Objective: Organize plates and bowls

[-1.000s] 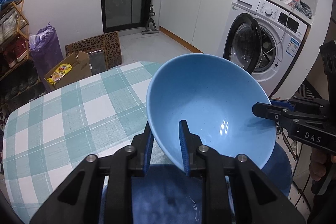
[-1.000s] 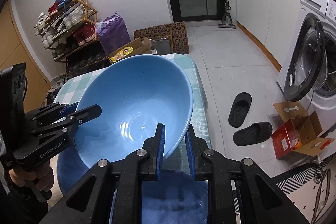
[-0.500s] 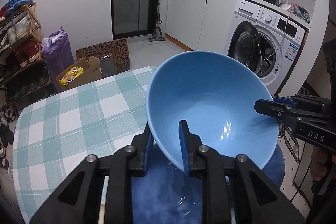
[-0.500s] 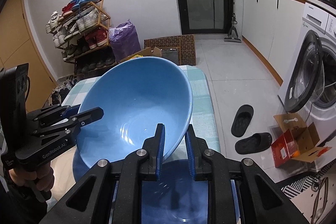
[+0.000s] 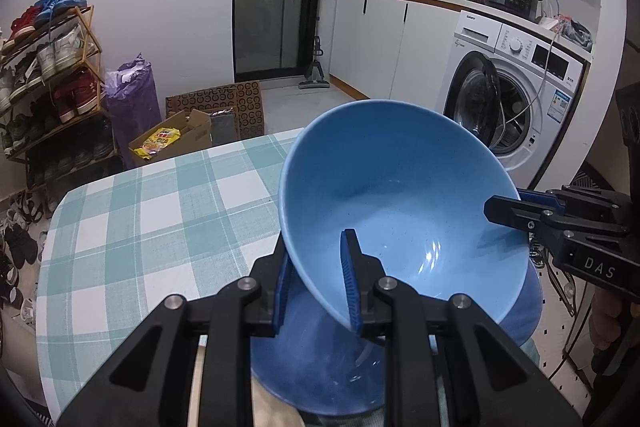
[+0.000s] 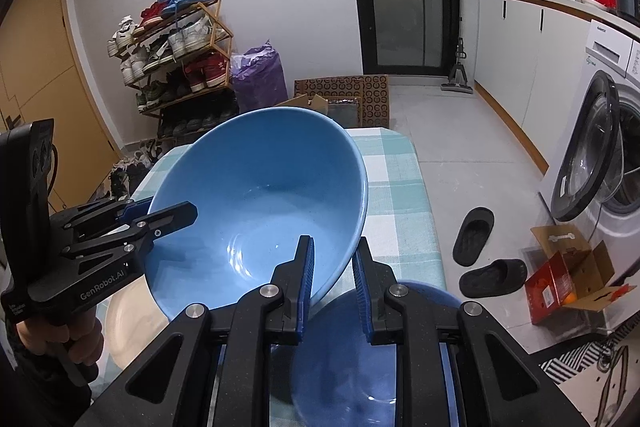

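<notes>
- I am gripping a light blue bowl (image 5: 404,211) with both claws at once; it is sitting in the centre of the left wrist view, tilted, with its opening facing the camera.
- My left claw (image 5: 318,281) is clenching the bowl's near rim at lower centre of that view, one blue pad inside the bowl and one outside.
- My right claw (image 6: 334,281) is clamping the opposite rim, seen at lower centre of the right wrist view, again with one pad (image 6: 306,279) inside and one outside.
- In the left wrist view my right claw is reaching in from the right edge and meeting the bowl's rim.
- A darker blue bowl (image 5: 320,367) is lying below the held one, at the bottom of both views; I cannot tell whether the two are touching.
- A cream plate (image 6: 128,327) is showing at lower left of the right wrist view.
- The checked tablecloth (image 5: 160,211) is filling the left half of the left wrist view.
- A washing machine (image 5: 516,95) is standing at the right of that view, its door ajar.
</notes>
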A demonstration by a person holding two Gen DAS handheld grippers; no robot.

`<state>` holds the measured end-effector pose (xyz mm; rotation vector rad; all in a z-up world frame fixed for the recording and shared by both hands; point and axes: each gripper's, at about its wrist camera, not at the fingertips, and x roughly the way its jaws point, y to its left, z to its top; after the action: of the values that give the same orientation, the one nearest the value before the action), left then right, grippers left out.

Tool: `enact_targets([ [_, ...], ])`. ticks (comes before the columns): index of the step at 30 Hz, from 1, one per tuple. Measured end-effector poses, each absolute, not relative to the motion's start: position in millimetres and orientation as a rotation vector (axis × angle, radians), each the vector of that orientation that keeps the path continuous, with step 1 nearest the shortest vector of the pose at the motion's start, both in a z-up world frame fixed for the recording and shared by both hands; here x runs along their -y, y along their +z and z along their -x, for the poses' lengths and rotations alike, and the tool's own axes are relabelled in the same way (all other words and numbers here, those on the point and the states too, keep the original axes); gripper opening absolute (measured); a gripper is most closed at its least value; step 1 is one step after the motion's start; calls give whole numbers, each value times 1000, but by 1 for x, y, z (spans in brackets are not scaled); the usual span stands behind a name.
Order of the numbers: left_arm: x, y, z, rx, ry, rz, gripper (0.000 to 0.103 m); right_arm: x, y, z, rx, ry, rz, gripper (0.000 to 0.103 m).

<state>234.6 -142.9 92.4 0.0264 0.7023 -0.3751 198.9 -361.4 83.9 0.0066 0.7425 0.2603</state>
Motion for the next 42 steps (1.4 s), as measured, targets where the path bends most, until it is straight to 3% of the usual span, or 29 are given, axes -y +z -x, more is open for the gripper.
enact_targets([
  [14,127,95,-212,-687,-336,-27,22,343,79,-176,-756,303,8,20],
  [42,108,36,-217,-804,-304,-17,22,307,12,-190,-882,309,18,20],
])
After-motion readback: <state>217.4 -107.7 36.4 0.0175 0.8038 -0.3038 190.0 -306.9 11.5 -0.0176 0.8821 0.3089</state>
